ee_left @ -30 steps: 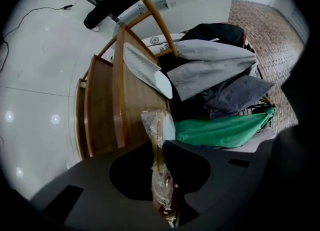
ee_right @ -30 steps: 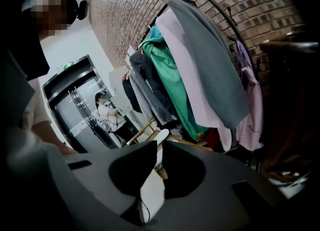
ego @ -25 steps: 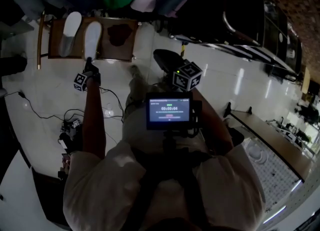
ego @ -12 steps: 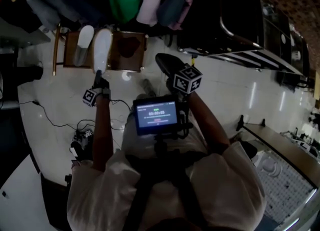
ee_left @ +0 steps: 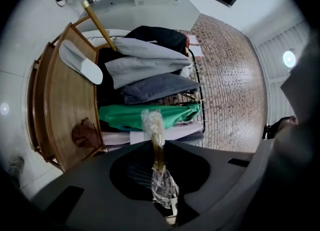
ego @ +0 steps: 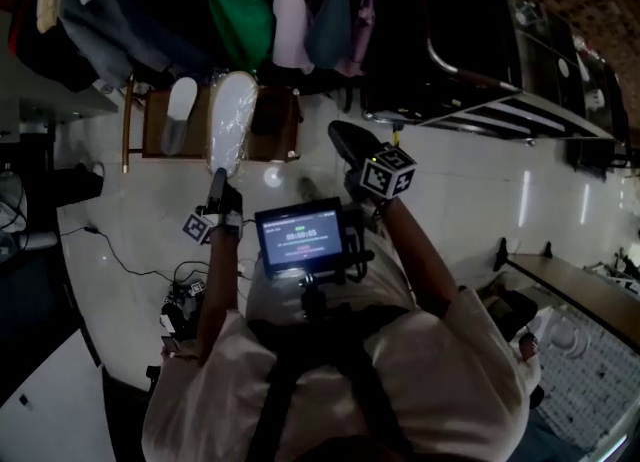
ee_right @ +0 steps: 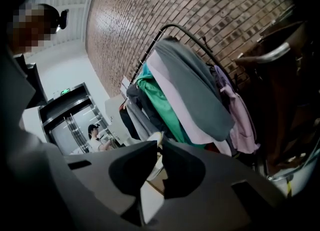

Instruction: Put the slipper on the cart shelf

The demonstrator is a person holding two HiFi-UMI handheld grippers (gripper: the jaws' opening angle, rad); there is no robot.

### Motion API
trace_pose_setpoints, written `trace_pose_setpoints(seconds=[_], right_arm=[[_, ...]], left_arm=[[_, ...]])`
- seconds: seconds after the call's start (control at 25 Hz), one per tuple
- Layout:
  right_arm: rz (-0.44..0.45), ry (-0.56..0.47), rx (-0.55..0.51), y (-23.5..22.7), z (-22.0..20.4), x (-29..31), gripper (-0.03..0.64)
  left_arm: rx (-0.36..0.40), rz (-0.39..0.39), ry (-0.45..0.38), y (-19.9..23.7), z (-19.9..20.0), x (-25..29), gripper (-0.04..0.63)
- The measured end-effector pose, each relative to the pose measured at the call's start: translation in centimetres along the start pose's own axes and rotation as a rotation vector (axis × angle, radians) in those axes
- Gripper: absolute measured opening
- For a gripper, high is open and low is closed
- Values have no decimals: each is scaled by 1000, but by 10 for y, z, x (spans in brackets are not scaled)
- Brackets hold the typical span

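One slipper [ego: 232, 115], still in plastic wrap, is pinched by its thin edge in your left gripper [ego: 217, 180]. You hold it level above the cart shelf [ego: 285, 142], probably to lay it beside the other slipper [ego: 180, 115]. Your right gripper [ego: 340, 136] is almost closed and empty.

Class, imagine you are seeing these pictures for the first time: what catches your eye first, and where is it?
A white slipper, clamped in the left hand-held gripper, is held over the wooden cart shelf, where a second slipper lies. Behind the cart, a bright green garment stands out among darker hanging clothes.
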State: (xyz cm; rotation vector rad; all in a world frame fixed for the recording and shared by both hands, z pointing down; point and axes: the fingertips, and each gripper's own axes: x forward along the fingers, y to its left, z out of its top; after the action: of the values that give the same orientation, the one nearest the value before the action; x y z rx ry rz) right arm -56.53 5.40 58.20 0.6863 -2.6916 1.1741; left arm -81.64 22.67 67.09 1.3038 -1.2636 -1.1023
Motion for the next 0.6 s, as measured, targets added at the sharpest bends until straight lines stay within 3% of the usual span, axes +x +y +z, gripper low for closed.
trace_pose_setpoints(seconds=[0.32,0.6], right_arm=[[-98,-36,11,-19,0,-29,44],[-124,-82,-25,-28,17,-82,44]], left_arm=[[-33,-116,170,-35,-58,31,55],[-12,-261,205,-90,-106,36,55]])
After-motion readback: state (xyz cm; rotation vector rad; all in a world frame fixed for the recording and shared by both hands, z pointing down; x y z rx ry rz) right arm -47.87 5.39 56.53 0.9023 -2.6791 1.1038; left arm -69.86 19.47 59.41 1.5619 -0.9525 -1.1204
